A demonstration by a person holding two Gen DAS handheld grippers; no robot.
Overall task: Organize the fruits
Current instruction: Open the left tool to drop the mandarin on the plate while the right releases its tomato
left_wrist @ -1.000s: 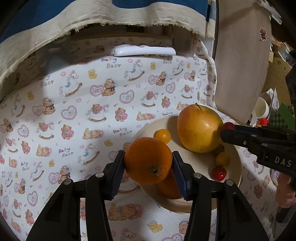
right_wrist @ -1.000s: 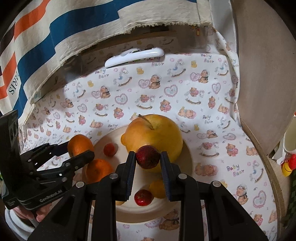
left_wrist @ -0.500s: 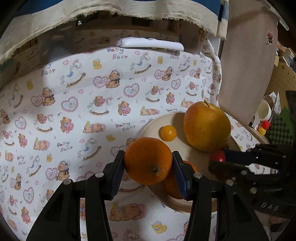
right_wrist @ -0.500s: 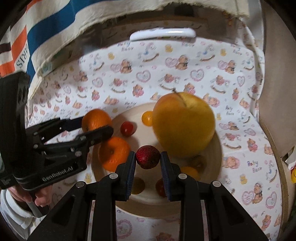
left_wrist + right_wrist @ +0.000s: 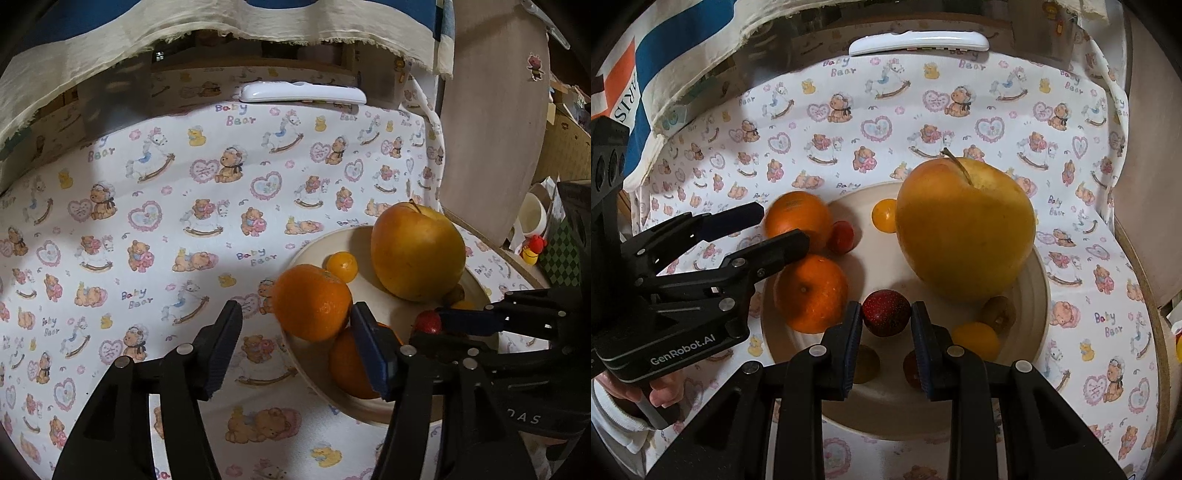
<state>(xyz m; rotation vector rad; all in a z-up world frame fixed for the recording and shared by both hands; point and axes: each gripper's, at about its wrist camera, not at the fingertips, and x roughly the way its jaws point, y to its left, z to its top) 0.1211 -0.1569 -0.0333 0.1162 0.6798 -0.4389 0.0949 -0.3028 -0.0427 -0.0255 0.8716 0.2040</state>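
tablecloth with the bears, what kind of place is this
Most likely a home, perhaps a living or dining corner. The baby-bear tablecloth covers a small table, a white remote control lies at its far edge, and a plate of fruit sits on it.

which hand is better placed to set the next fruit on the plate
Right. The right gripper is shut on a small dark red fruit low over the plate. The left gripper jaws are opening, with the orange between them, resting at the rim.
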